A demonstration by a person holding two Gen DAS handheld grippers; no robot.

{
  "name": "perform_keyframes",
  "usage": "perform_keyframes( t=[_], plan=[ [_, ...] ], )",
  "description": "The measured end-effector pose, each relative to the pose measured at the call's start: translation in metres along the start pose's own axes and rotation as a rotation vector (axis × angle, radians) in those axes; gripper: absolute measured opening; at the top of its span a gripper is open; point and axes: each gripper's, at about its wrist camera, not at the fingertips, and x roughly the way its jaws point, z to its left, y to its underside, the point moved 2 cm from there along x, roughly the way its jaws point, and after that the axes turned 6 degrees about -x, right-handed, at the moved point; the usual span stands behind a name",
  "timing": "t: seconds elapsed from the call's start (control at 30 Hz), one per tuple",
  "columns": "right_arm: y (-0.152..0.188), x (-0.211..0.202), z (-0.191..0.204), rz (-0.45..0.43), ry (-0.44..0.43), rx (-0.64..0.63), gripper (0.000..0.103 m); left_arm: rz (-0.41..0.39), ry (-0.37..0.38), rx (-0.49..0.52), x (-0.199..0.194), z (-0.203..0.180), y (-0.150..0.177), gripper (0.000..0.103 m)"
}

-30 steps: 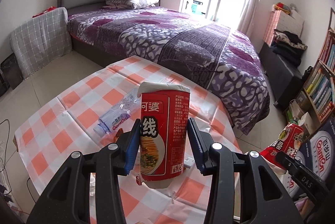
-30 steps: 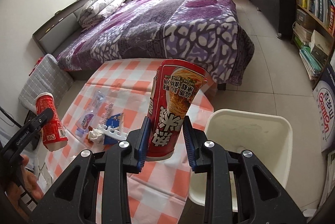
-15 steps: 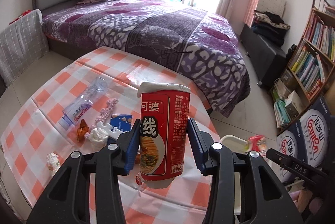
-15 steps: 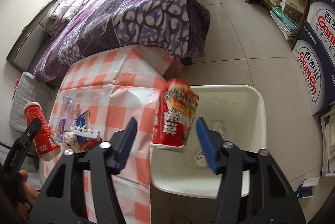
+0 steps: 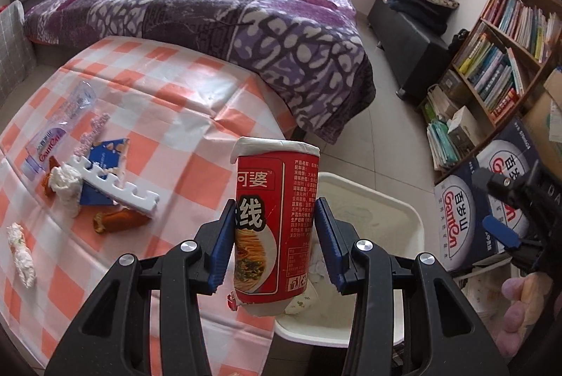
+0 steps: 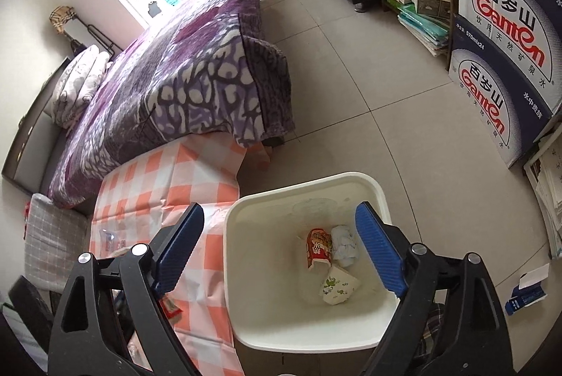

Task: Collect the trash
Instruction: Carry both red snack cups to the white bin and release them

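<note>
Gripping a noodle cup point(image 5: 275, 228), the left gripper point(image 5: 275, 244) nears the bin point(image 6: 305, 339); right gripper point(image 6: 279, 249) gapes above it.

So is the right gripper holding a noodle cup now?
No, the right gripper is open and empty over the bin, where a red noodle cup lies.

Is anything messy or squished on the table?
Yes. A crumpled clear bottle lies flattened on its side on the checked tablecloth, beside scrunched tissues and an orange wrapper, all loose litter.
</note>
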Motion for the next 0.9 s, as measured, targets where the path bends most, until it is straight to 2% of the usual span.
perform_keyframes(
  t=[0.27,0.37,0.4,0.5,0.63,0.9],
  plan=[
    [-0.009,-0.004,-0.018,-0.018,-0.006,0.057,0.089,0.113,0.12,0.053,0.024,-0.043,0.024,0.046],
    [-0.011,-0.007,-0.022,-0.028,-0.005,0.075,0.089,0.151,0.17,0.071,0.029,-0.057,0.032,0.05],
    [-0.012,-0.008,-0.024,-0.033,-0.007,0.083,0.089,0.157,0.174,0.081,0.03,-0.062,0.035,0.056],
    [-0.014,-0.01,-0.025,-0.042,-0.013,0.096,0.09,0.154,0.172,0.101,0.028,-0.068,0.039,0.072],
    [-0.015,-0.012,-0.018,-0.058,-0.013,0.08,0.09,0.138,0.157,0.101,0.02,-0.065,0.036,0.076],
    [-0.005,-0.015,0.018,-0.099,0.034,-0.049,0.096,0.075,0.054,0.055,0.001,-0.025,0.021,0.081]
  ],
)
